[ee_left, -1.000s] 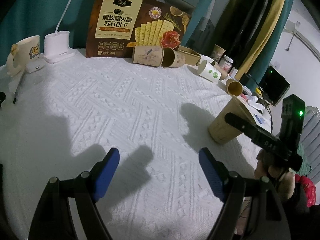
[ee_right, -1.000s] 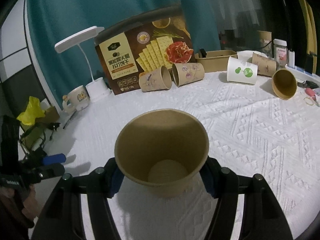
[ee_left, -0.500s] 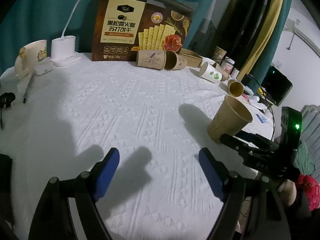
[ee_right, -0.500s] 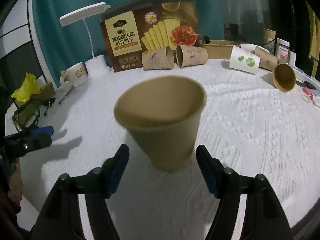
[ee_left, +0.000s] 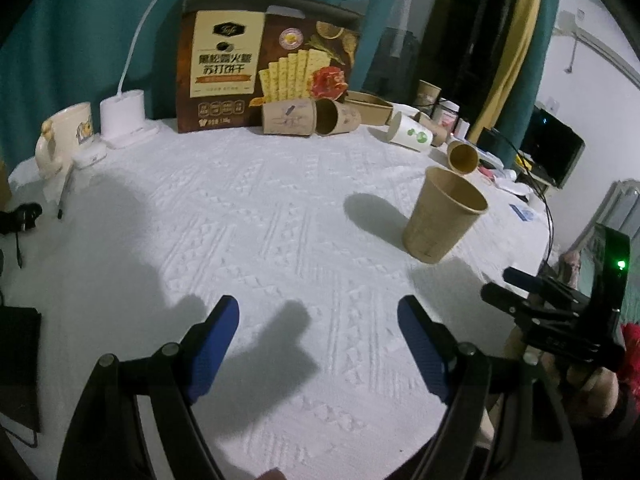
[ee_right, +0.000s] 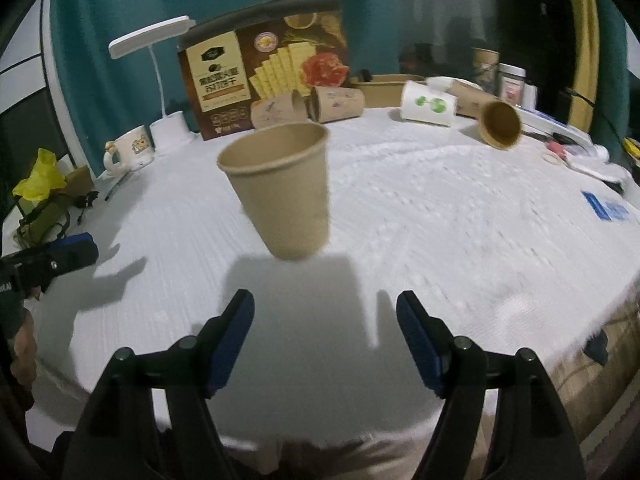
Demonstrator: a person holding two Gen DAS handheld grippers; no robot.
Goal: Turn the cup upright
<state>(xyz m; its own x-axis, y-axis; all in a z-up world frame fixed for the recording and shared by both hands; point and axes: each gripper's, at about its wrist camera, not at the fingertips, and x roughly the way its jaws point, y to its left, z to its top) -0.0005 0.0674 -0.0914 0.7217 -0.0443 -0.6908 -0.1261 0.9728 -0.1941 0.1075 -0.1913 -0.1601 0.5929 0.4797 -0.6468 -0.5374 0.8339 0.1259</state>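
Note:
A plain brown paper cup (ee_right: 284, 188) stands upright, mouth up, on the white textured cloth (ee_right: 440, 216); it also shows in the left wrist view (ee_left: 442, 218) at the right. My right gripper (ee_right: 325, 334) is open and empty, pulled back from the cup with a clear gap. My left gripper (ee_left: 318, 338) is open and empty over bare cloth near the front edge, well left of the cup. The right gripper also shows in the left wrist view (ee_left: 516, 288) at the far right.
Several paper cups lie on their sides at the back: two printed ones (ee_left: 312, 117), a white one with green print (ee_left: 411, 133), a brown one (ee_left: 463, 156). A cracker box (ee_left: 266, 66), desk lamp (ee_left: 128, 116) and mug (ee_left: 68, 136) stand behind.
My right gripper opened, let go of the brown cup and drew back towards the table edge. The cup now stands free and upright. My left gripper stayed open and moved little.

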